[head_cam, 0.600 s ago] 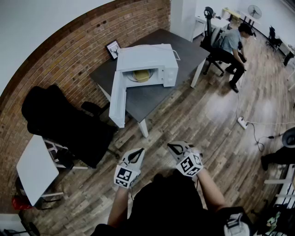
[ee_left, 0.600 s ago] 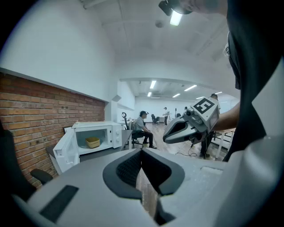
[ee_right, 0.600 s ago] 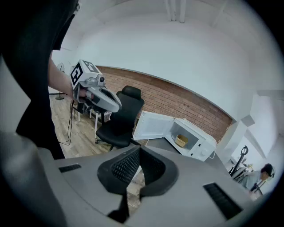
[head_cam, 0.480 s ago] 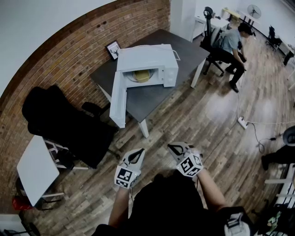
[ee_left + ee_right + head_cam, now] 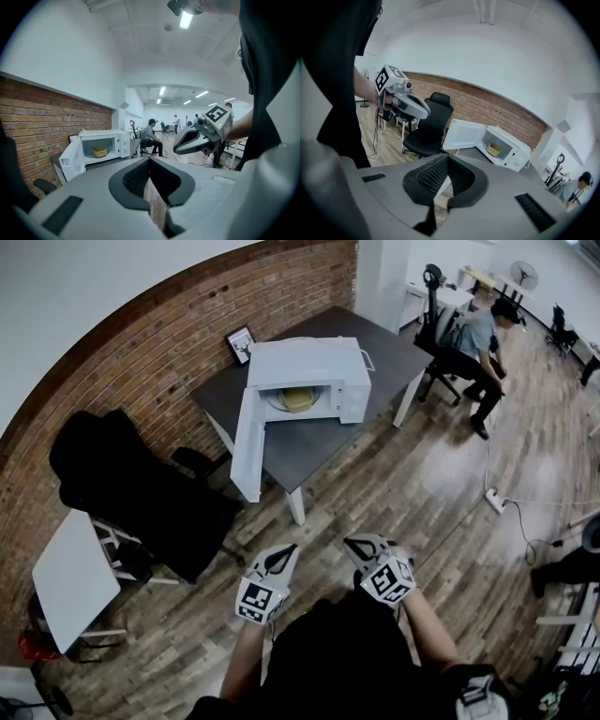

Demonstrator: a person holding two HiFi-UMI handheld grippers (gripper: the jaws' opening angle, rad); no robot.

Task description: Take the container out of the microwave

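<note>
Well off to the left of the left claw [image 5: 284, 552], and ahead of it, a black chair [image 5: 141, 486] stands by the brick wall. The left claw is pressed together with nothing between its jaws. It is held low in front of the person's body and points slightly down, which I read as a carrying pose for the approach rather than a reach.

Far ahead of both claws, a little left of the line between them, the microwave [image 5: 309, 360] sits on a dark worktop [image 5: 314, 442]. Its door [image 5: 248, 442] hangs wide open on the claws' left. The cavity therefore faces them, and no opening step seems to be left. The container [image 5: 298, 399], a yellowish tub, sits on the cavity floor, well beyond either claw. The grasp has not yet begun.

The right claw [image 5: 354, 542], just beside the left one, also has its jaws together and holds nothing; it is tipped a little further down. Either claw would have to spread before taking the tub. Far ahead and to its right, a person [image 5: 472, 334] sits at another desk, apart from the job.

The tub is small in every view, so its rim and whether it has a lid or handle cannot be told. In the head view the microwave's roof hides the back of the cavity. The person's dark clothing covers the forearms behind both claws.
</note>
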